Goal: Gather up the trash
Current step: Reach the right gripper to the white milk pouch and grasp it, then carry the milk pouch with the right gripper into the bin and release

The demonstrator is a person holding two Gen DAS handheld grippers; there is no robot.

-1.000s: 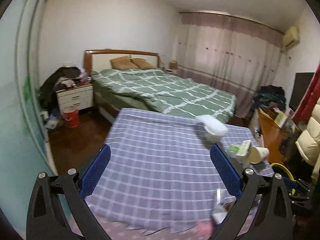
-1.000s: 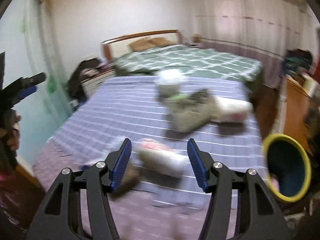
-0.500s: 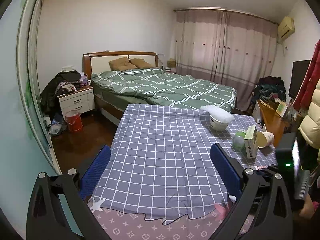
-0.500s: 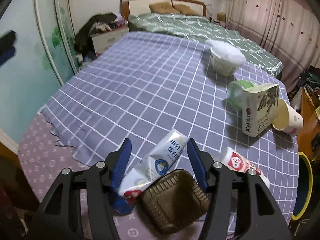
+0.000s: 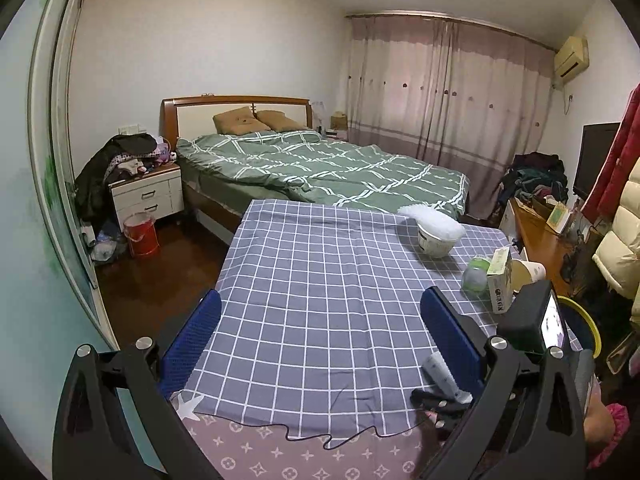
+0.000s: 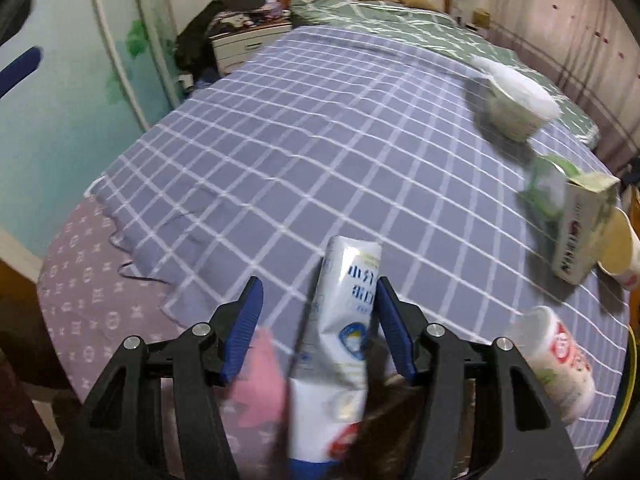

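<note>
A white squeezed tube (image 6: 344, 332) lies on the checked tablecloth (image 6: 320, 152), between the fingers of my right gripper (image 6: 320, 330), which is open around it. A brown tray (image 6: 376, 420) lies under the right finger and a pink scrap (image 6: 258, 380) by the left finger. A small white bottle (image 6: 556, 360), a carton (image 6: 580, 232), a paper cup (image 6: 622, 248), a green cup (image 6: 546, 184) and a white bowl (image 6: 516, 108) lie further right. My left gripper (image 5: 320, 344) is open and empty above the cloth; the right gripper's body (image 5: 536, 328) shows to its right.
A green bed (image 5: 320, 168) stands behind the table. A nightstand (image 5: 146, 196) with clothes and a red bucket (image 5: 140, 234) are at the left. A yellow-rimmed bin (image 5: 580, 316) stands at the table's right, next to a wooden desk (image 5: 536, 232).
My right gripper has moved forward and down, so the tube now lies between its fingers. The left gripper has stayed about where it was, still open.
</note>
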